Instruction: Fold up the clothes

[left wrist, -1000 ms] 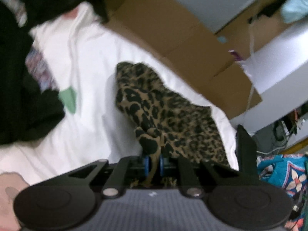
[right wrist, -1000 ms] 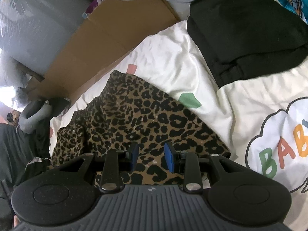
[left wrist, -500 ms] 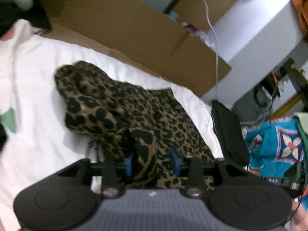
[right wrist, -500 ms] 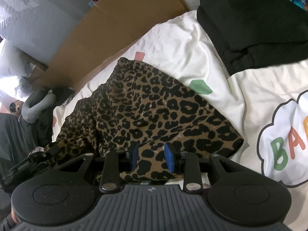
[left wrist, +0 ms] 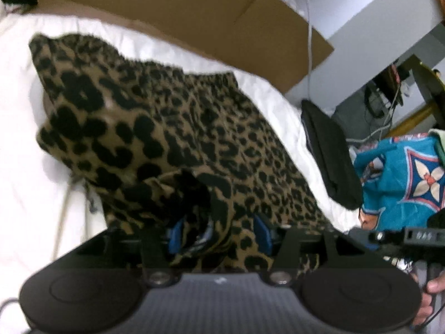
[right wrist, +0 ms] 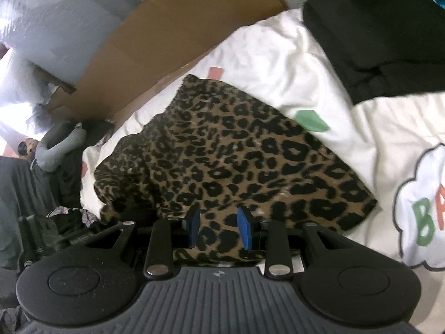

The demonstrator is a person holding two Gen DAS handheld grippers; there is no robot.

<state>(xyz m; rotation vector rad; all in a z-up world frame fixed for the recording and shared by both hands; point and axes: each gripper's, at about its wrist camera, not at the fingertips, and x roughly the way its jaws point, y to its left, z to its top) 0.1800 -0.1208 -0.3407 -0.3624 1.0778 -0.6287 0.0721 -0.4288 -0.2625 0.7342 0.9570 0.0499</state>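
Leopard-print garment [right wrist: 233, 167]: lying spread on the white bed cover [right wrist: 278, 55], long axis running from near edge toward the cardboard [right wrist: 172, 36]. Left tool [left wrist: 219, 231]: sitting at the garment's left near corner, pads parted, bunched cloth lying between them. Right tool [right wrist: 218, 228]: hovering over the right near hem, pads narrowly apart, gripping nothing, equally close.

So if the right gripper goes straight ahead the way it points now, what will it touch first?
Most likely the leopard-print garment: the right gripper is open with that cloth between and just beyond its fingers. Past it lies the white bedding.
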